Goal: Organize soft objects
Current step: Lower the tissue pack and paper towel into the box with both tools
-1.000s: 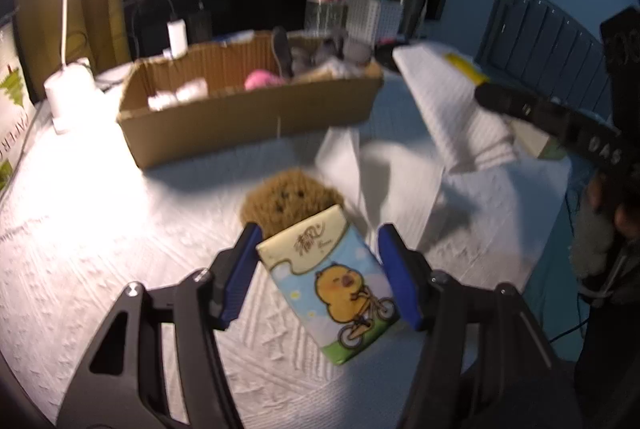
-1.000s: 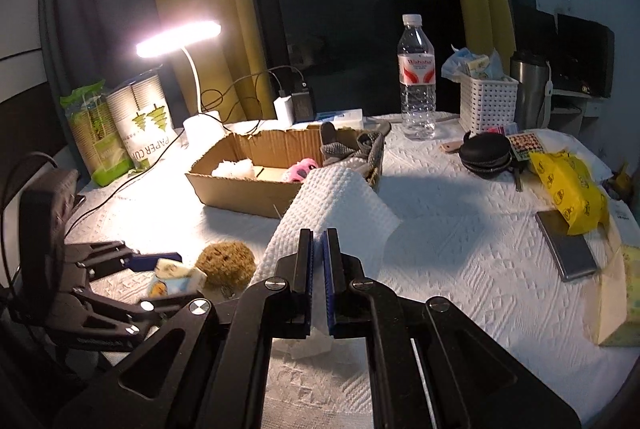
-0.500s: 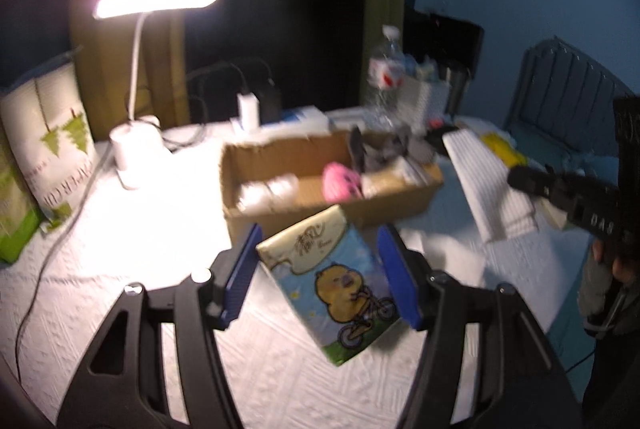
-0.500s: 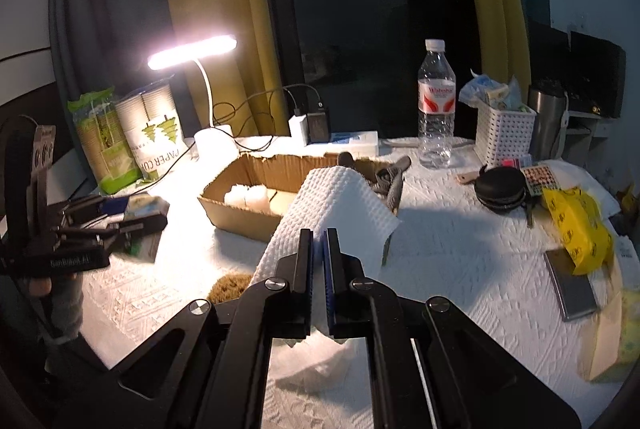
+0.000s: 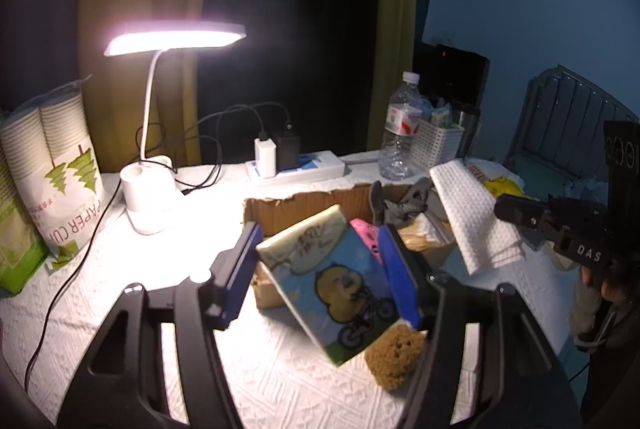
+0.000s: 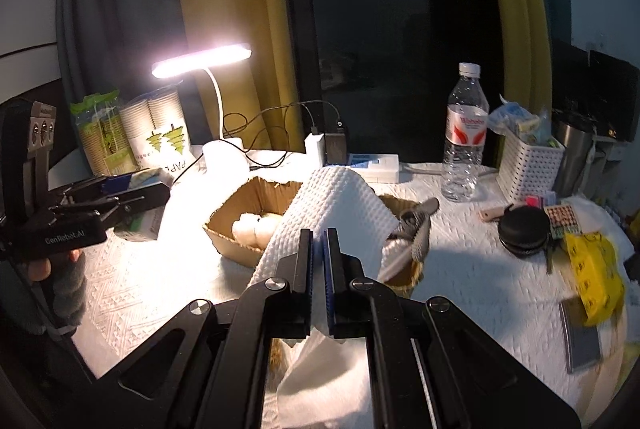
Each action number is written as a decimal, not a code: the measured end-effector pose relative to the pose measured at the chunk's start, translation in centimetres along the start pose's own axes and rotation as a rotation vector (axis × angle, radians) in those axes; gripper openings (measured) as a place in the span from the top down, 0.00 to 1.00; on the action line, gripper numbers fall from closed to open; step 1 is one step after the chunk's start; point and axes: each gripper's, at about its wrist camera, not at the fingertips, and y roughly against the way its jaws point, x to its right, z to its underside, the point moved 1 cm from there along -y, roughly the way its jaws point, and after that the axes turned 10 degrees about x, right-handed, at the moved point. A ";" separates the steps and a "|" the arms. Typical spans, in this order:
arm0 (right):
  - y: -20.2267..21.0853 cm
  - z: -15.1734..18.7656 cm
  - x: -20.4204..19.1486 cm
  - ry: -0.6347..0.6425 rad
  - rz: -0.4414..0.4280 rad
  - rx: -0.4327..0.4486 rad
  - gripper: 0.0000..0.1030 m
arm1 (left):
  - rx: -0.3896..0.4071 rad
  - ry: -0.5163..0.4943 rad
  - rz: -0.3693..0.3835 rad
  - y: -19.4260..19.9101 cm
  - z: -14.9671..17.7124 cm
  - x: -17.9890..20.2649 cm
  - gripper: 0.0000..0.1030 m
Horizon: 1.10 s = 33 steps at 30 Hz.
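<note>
My left gripper [image 5: 318, 249] is shut on a tissue pack [image 5: 332, 281] with a yellow duck print and holds it in the air in front of the cardboard box [image 5: 280, 209]. My right gripper [image 6: 319, 241] is shut on a white waffle cloth [image 6: 340, 205] that drapes over its fingers above the box [image 6: 240, 209]. The box holds a pink toy [image 5: 366, 231], white fluffy items [image 6: 256, 227] and grey cloth [image 5: 404, 203]. A brown sponge [image 5: 396, 355] lies on the table below the tissue pack. The left gripper also shows in the right wrist view [image 6: 132, 189].
A lit desk lamp [image 5: 148, 197] stands left of the box. A paper cup bag [image 5: 52, 169], power strip [image 5: 296, 165], water bottle [image 6: 466, 145] and white basket [image 6: 528, 165] stand behind. A yellow pack [image 6: 596, 269], black case [image 6: 522, 233] and phone [image 6: 580, 337] lie right.
My left gripper has lifted the tissue pack up from beside the sponge and toward the box. My right gripper has raised the white cloth and carried it over the box.
</note>
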 end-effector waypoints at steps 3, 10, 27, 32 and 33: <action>-1.0 -0.6 0.0 0.011 -0.006 -0.003 0.95 | 0.003 0.006 -0.004 -0.9 -0.3 -0.3 0.40; -2.3 -1.7 0.0 0.019 -0.015 0.012 0.95 | 0.016 -0.042 0.006 -3.0 -1.4 -0.2 0.40; -7.2 -1.9 0.1 0.006 -0.051 -0.026 0.95 | -0.019 -0.038 0.015 -8.2 -1.4 -2.1 0.39; -9.1 -1.5 0.2 0.006 -0.060 -0.051 0.94 | -0.030 -0.004 0.018 -8.8 -0.9 -3.0 0.39; -9.6 -1.4 0.2 0.008 -0.061 -0.061 0.95 | -0.033 0.000 0.018 -9.0 -0.8 -3.1 0.39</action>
